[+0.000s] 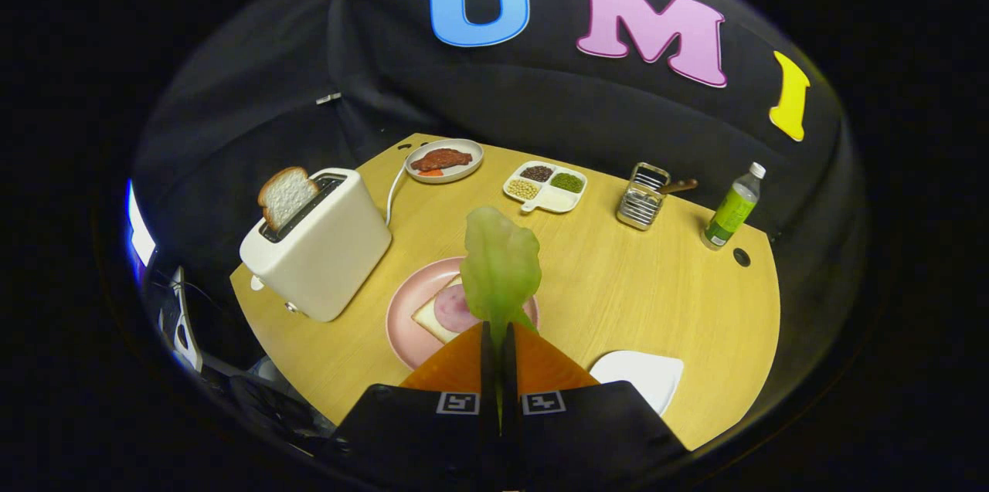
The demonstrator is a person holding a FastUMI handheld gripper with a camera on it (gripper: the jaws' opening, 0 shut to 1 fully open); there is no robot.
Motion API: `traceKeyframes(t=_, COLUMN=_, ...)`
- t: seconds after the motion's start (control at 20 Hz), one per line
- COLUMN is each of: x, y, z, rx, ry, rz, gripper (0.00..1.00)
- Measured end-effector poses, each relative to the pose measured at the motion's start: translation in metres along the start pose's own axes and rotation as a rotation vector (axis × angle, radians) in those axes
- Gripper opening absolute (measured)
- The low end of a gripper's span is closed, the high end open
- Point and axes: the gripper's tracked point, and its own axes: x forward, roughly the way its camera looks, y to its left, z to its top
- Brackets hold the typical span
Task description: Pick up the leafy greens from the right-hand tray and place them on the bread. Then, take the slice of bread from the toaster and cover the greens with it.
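Claw (498,334) closed tight on the stem end of the leafy greens (501,268), both fingers pressing on it, leaf standing up ahead of the fingertips and raised above the pink plate (406,303). On that plate, a slice of bread (433,320) with a round pink slice of ham (456,307) on top, partly hidden behind the leaf. White tray (641,376) just to the right of the fingers, now without greens. Second bread slice (286,195) standing in the slot of the toaster (321,245), to the left of the plate. Probable risks from here: leaf thin and floppy, so likely to stick to one finger at release and come away again with the claw; if released too high, likely to drift or fold and land half off the bread, on the plate rim or on the table (618,283). Leaf also blocking the sight of the bread, so centring hard to judge. Pressing down too far likely to push the ham off the bread. Later, toaster very near the plate, so a wide swing toward the slot likely to knock it or disturb the placed leaf.
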Motion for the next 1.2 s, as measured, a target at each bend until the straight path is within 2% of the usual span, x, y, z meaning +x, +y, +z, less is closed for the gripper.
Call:
traceKeyframes(t=0.25, x=0.045, y=0.026, z=-0.011, rx=-0.105, ry=0.043, rz=0.0, gripper=0.05)
traceKeyframes(t=0.55, x=0.082, y=0.038, z=-0.031, rx=-0.143, ry=0.124, rz=-0.009, gripper=0.07)
traceKeyframes(t=0.95, x=0.108, y=0.03, z=-0.042, rx=-0.128, ry=0.182, rz=-0.064, gripper=0.21)
traceKeyframes(t=1.05, x=0.11, y=0.033, z=-0.043, rx=-0.127, ry=0.182, rz=-0.063, gripper=0.3)
traceKeyframes(t=1.15, x=0.108, y=0.039, z=-0.04, rx=-0.129, ry=0.172, rz=-0.048, gripper=0.59)
traceKeyframes(t=1.2, x=0.106, y=0.042, z=-0.038, rx=-0.132, ry=0.166, rz=-0.043, gripper=0.77)
